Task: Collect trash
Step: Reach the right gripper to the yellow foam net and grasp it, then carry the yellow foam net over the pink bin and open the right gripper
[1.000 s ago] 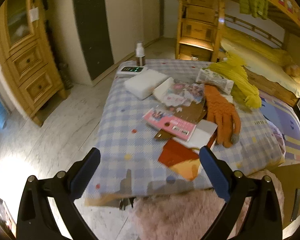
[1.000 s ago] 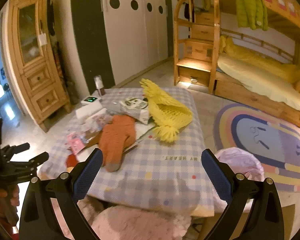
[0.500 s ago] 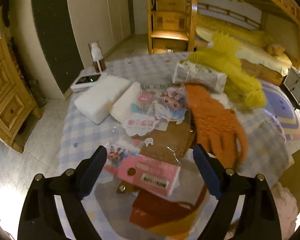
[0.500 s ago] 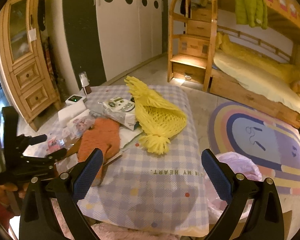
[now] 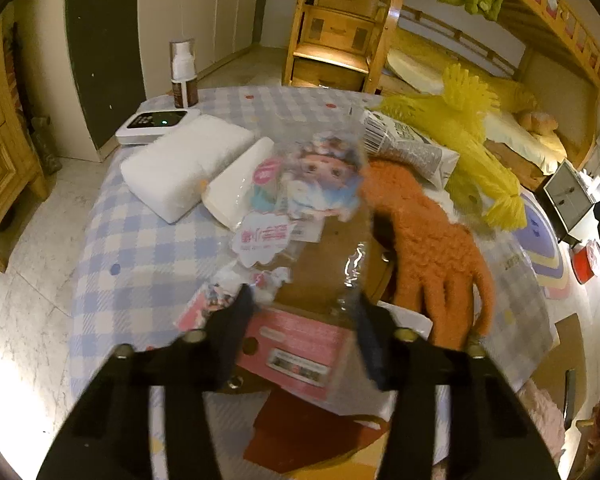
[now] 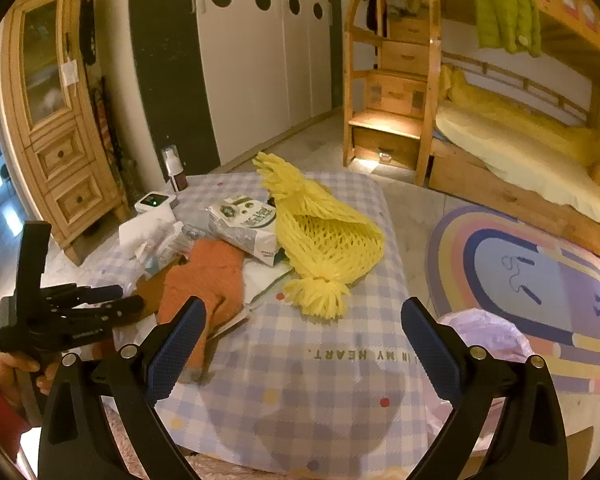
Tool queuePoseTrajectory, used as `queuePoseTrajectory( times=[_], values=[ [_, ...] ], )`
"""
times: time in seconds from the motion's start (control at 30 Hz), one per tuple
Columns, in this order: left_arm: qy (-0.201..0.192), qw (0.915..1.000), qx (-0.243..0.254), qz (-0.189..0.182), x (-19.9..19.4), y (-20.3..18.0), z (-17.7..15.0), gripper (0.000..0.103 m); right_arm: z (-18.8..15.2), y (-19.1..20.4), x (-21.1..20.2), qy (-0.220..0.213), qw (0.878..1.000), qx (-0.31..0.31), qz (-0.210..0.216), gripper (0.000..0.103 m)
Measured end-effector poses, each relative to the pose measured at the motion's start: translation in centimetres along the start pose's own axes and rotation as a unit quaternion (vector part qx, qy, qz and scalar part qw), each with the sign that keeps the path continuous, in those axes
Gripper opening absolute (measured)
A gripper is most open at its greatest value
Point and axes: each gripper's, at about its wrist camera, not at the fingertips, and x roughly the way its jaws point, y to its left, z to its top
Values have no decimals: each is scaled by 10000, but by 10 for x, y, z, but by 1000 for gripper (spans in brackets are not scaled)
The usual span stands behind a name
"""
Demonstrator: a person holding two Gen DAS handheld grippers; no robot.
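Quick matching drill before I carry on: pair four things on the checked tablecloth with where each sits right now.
Things:
1. fuzzy orange knitted glove
2. pink cardboard packet with barcode label
3. white pump bottle with brown base
4. yellow foam net sleeve

Places:
A. at the table's far corner, behind the white device
B. directly between the left gripper jaws
C. lying flat, fingers pointing to the near edge
D. beside the grey-and-white printed bag, its tassel toward the near edge

Pairs: 1-C, 2-B, 3-A, 4-D
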Motion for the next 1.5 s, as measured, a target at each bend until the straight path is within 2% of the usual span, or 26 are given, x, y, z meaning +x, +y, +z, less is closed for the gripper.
queuePoseTrajectory(
  times=[0.03, 0.13, 0.23, 0.37, 0.5, 0.53, 0.57, 0.6, 0.77, 1.07, 1.1, 1.17, 1.2, 1.23, 1.3, 1.5],
  values=[
    [-23, 10000, 23, 51, -3, -1, -1, 27, 0, 1, -2, -34, 10000, -11, -18, 95],
    [-201, 9996, 106, 196, -17, -4, -3, 10, 0, 3, -4, -59, 9999, -82, -26, 95],
    [-563, 9972, 246, 419, -40, -7, -1, 1, -1, 4, -6, -62, 9997, -194, -115, 95],
    [-964, 9940, 207, 472, -72, -8, 6, 0, -2, 3, -6, -51, 9996, -202, -178, 95],
    [-1149, 9928, 193, 261, -95, -16, 14, 0, -6, 1, -1, 3, 9996, -231, -160, 91],
    [-1151, 9928, 214, 232, -97, -20, 14, 0, -7, 1, 2, 25, 9995, -265, -162, 86],
    [-1141, 9930, 239, 177, -97, -24, 15, 0, -7, 0, 5, 65, 9994, -305, -174, 75],
    [-1132, 9931, 258, 157, -96, -27, 16, 0, -7, 1, 11, 128, 9989, -378, -236, 59],
    [-1059, 9937, 360, 103, -87, -42, 16, 0, 0, -6, 37, 283, 9988, -350, -212, 58],
    [-897, 9956, 257, 90, -66, -42, 19, 0, 15, -20, 88, 484, 9987, 43, -146, 57],
    [-894, 9956, 256, 90, -65, -42, 19, 0, 15, -21, 95, 555, 9983, 80, -155, 53],
    [-889, 9956, 266, 116, -64, -42, 18, 0, 13, -24, 104, 685, 9974, 193, -124, 37],
    [-874, 9958, 257, 107, -63, -41, 18, 0, 12, -26, 107, 711, 9971, 258, -85, 25],
    [-870, 9958, 253, 101, -64, -41, 17, 0, 11, -27, 106, 693, 9972, 289, -65, 18],
    [-876, 9957, 275, 128, -66, -43, 15, 0, 12, -29, 96, 533, 9981, 310, -58, 14],
    [-1041, 9934, 474, 60, -83, -62, 16, 0, 17, -48, 31, -90, 9990, 356, -249, 14]
  ],
)
